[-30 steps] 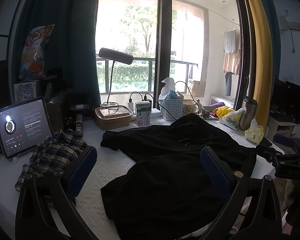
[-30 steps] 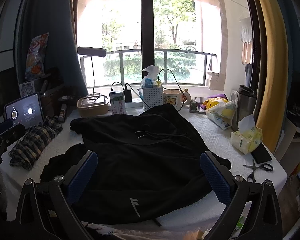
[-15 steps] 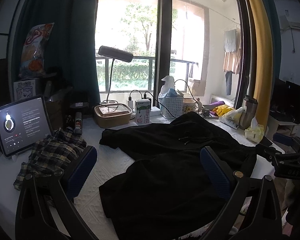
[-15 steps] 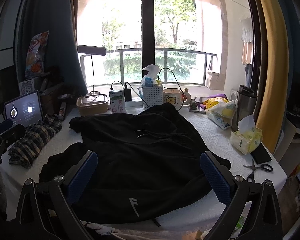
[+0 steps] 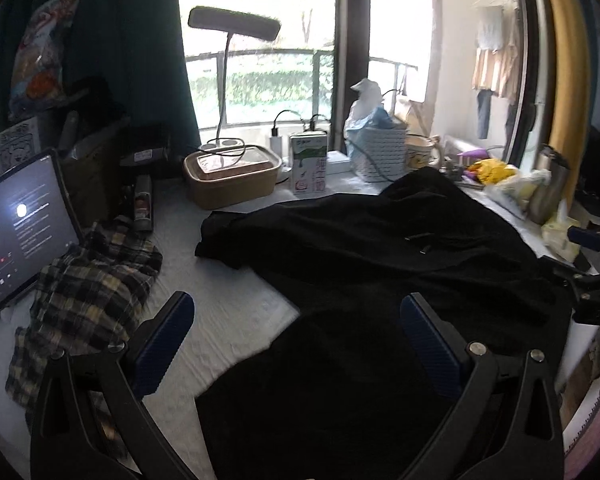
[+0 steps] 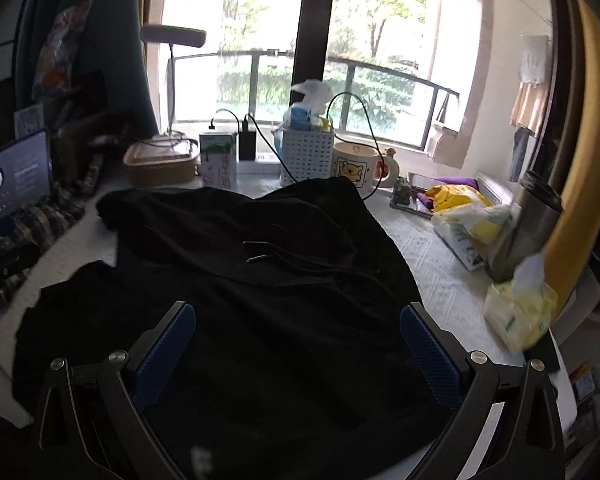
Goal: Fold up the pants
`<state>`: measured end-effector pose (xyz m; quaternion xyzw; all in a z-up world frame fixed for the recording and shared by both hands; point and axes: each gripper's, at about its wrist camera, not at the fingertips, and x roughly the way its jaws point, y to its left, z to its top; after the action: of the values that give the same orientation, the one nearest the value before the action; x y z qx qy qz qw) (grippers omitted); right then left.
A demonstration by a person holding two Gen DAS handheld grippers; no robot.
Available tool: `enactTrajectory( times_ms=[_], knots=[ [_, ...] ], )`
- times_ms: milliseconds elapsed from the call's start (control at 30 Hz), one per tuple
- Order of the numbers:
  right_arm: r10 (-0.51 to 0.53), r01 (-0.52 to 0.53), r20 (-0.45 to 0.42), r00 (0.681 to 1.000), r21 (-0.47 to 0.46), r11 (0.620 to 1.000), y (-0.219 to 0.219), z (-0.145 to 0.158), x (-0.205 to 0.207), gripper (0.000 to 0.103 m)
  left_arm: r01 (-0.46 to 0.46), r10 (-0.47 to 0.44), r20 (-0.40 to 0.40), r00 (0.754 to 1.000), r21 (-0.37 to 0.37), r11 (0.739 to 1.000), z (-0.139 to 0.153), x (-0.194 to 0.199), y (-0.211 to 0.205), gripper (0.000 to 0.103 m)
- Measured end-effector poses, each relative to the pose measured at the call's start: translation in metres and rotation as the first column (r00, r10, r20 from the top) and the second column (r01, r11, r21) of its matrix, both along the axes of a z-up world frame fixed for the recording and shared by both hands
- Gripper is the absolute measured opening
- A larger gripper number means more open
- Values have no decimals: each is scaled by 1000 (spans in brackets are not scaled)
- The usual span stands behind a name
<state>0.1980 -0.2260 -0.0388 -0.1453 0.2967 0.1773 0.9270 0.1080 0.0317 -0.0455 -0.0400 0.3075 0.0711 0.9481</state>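
The black drawstring pants (image 6: 260,280) lie spread and rumpled across the white textured desk (image 5: 228,320), their waistband toward the window with the cord tips showing on top. The left gripper (image 5: 296,336) hangs over the near part of the dark cloth, its blue-padded fingers (image 5: 164,340) set wide and holding nothing. The right gripper (image 6: 298,340) sits likewise above the pants, its blue-padded fingers (image 6: 428,352) spread wide and empty. A crumpled plaid cloth (image 5: 88,292) lies at the desk's left beside a lit tablet (image 5: 20,224). A white slotted basket (image 6: 306,152) and a bear-printed mug (image 6: 356,168) stand behind the pants.
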Motion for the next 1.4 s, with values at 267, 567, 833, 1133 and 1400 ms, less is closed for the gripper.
enactTrajectory(
  times_ms=[267, 567, 833, 1133, 1400],
  knots=[
    [11, -12, -31, 999, -56, 998, 10, 3, 73, 103, -17, 16, -60, 998, -14, 1000, -5, 62, 19, 102],
    [4, -10, -68, 998, -89, 996, 23, -11, 148, 103, -28, 23, -113, 993, -44, 999, -16, 119, 44, 102],
    [1, -18, -118, 993, -140, 990, 29, -31, 211, 103, -125, 124, -184, 975, 8, 992, -41, 154, 94, 102],
    [12, -17, -274, 962, -14, 1000, 26, -58, 284, 85, -56, 33, -277, 960, -77, 995, -65, 181, 118, 92],
    [61, -49, -284, 957, 49, 998, 38, -60, 287, 18, -6, -38, -300, 953, -146, 989, -68, 159, 108, 12]
  ],
)
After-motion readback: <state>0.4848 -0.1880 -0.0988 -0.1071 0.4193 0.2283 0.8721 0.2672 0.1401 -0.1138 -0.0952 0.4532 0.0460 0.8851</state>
